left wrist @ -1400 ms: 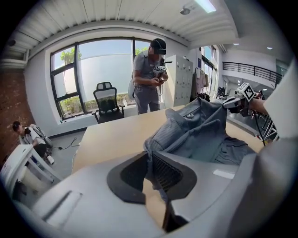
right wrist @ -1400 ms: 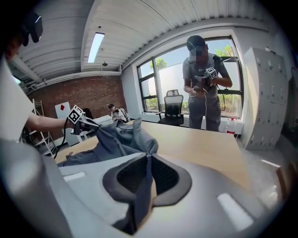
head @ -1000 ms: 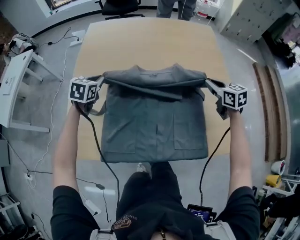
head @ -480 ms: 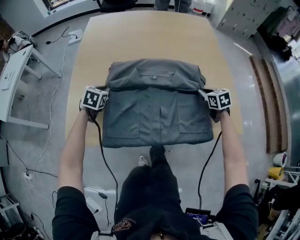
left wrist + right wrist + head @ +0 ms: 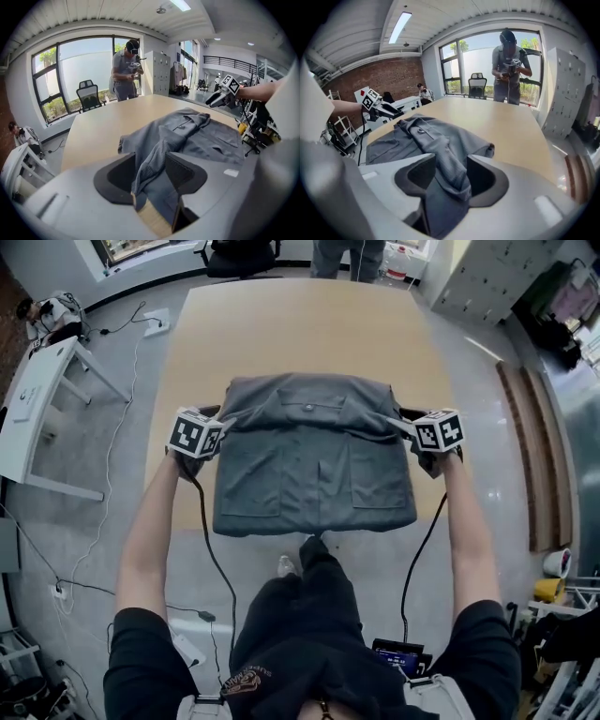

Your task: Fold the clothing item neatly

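A grey shirt (image 5: 314, 465) lies on the wooden table (image 5: 281, 324), its collar part folded down over the pocketed body. My left gripper (image 5: 218, 416) is at the fold's left end, my right gripper (image 5: 399, 420) at its right end. The jaws of both have just been opening. In the left gripper view a bunched strip of the shirt (image 5: 152, 154) hangs loose between the left gripper's (image 5: 150, 176) spread jaws. The right gripper view shows the same: slack cloth (image 5: 450, 164) inside the right gripper's (image 5: 451, 178) gap, apart from the pads.
A person (image 5: 125, 70) stands at the table's far end beside a black office chair (image 5: 89, 93). A white side table (image 5: 37, 399) stands on the left, and cables (image 5: 94, 549) lie on the floor there. Lockers (image 5: 487, 277) line the right. The shirt's hem reaches the table's near edge.
Both grippers came toward me and down, laying the collar part over the shirt's body. Their jaws then spread and the taut fold went slack.
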